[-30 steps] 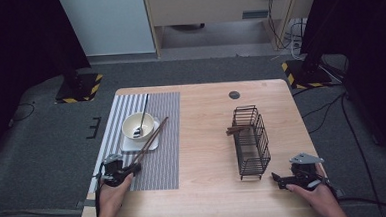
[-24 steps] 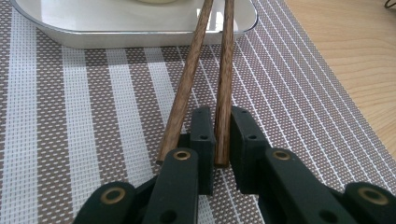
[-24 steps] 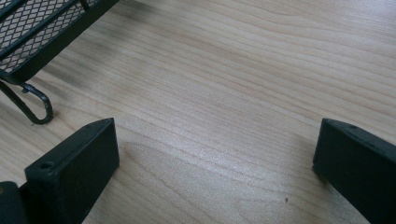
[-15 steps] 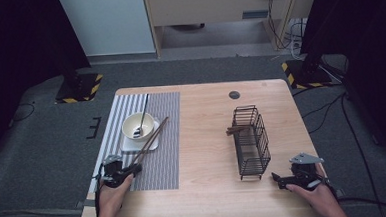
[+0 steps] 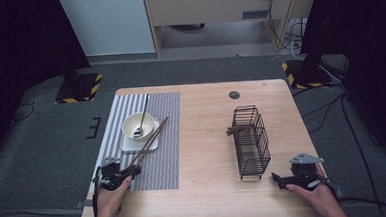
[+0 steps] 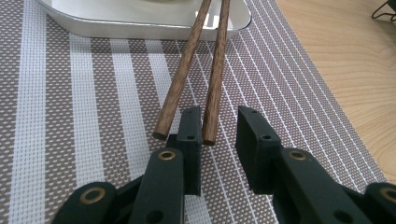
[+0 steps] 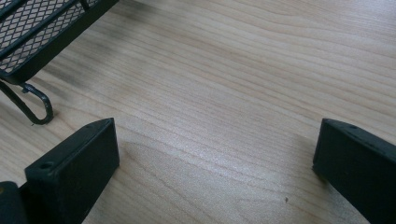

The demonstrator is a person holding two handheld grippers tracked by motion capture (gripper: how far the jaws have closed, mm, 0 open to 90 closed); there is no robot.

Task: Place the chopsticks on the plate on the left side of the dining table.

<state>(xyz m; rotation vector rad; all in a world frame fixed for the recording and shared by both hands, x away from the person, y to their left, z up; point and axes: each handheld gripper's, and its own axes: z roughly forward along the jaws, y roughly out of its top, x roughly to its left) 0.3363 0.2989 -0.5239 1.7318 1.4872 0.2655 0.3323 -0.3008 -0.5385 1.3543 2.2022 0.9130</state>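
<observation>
Flanking chopsticks (image 6: 212,79): tray (image 6: 140,21), placemat (image 6: 93,116).

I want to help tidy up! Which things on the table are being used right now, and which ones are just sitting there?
In use:
- chopsticks, lying in front of the left gripper, whose jaws have just been opening
- left gripper

Just sitting there:
- bowl with a spoon
- tray
- striped mat
- wire basket
- right gripper, open over bare table
</observation>
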